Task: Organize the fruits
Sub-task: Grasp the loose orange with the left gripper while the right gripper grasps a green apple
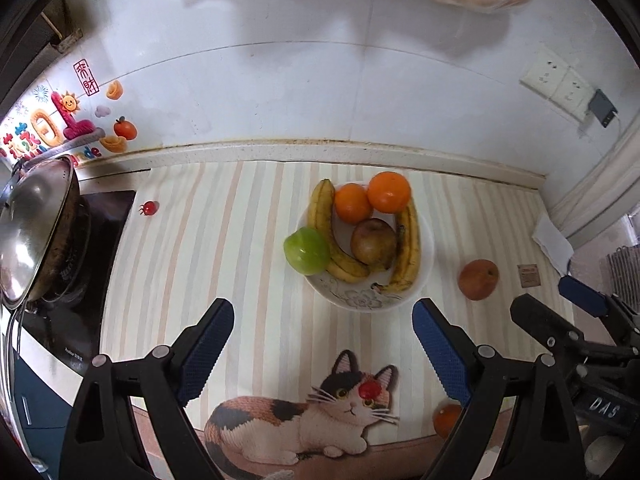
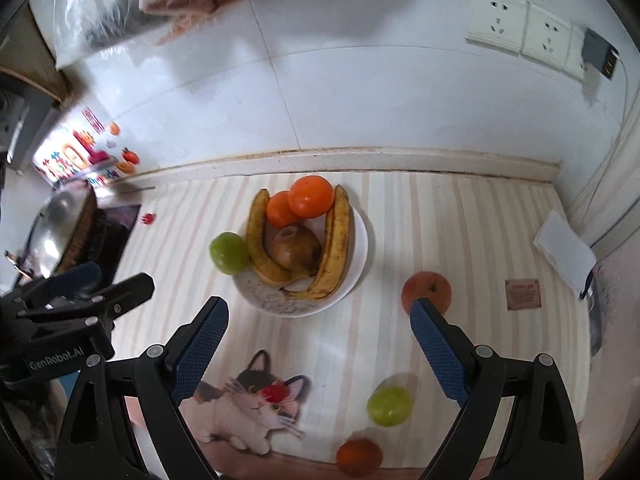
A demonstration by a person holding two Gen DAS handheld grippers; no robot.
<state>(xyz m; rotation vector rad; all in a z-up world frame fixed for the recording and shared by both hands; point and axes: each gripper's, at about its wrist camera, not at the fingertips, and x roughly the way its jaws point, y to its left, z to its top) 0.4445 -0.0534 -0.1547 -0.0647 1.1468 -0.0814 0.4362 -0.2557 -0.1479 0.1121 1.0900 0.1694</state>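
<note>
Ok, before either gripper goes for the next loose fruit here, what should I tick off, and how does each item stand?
1. Left gripper open and holding nothing: ok.
2. Right gripper open and holding nothing: ok.
3. Plate has room left: ok, bare patch at its near rim, though two bananas, two oranges and a brown pear already fill most of it.
4. Green apple seated on the plate: not ok, it sits at the left rim, mostly off.
5. Loose fruit located: ok, peach, green fruit, small orange and two cherry tomatoes lie on the mat.
6. Peach free to grasp: ok, nothing touches it.
</note>
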